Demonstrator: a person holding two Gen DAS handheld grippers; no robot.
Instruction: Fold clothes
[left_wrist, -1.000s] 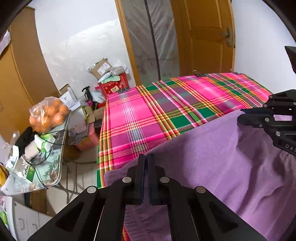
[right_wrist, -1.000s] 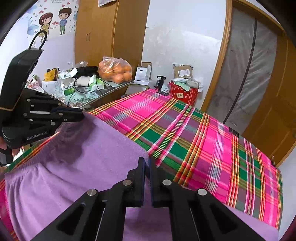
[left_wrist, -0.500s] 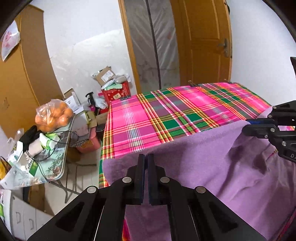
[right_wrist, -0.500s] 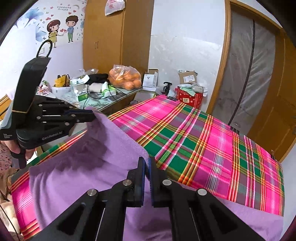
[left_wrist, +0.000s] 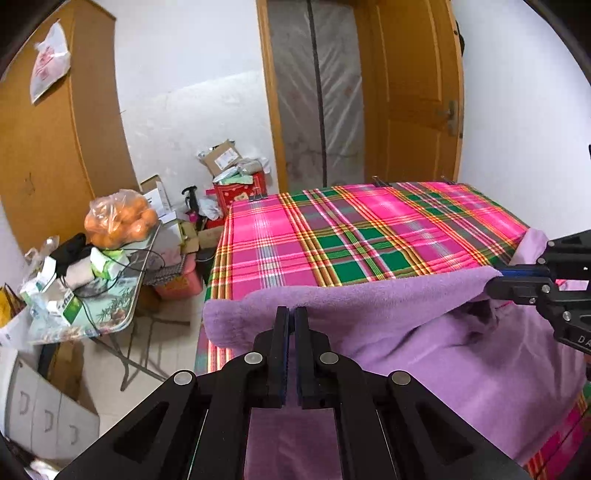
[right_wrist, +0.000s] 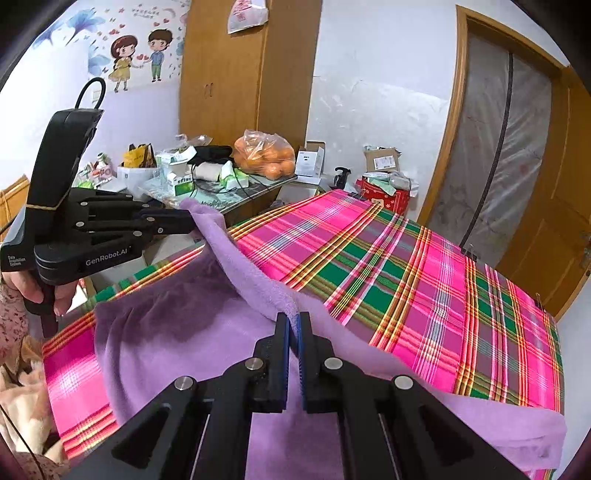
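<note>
In the left wrist view your left tool clamps the purple garment's lifted edge at lower centre, and in the right wrist view your right tool pinches it over the plaid counter, where uneven pulling could likely slip the fleece free.

Garment: purple fleece, fuzzy, matt. Sheet: woven plaid cloth, smooth, slight sheen. Grippers, left & right: matt black plastic w/ shiny metal rivets. Door: varnished wood, glossy. Bag of oranges: clear crinkly plastic.
</note>
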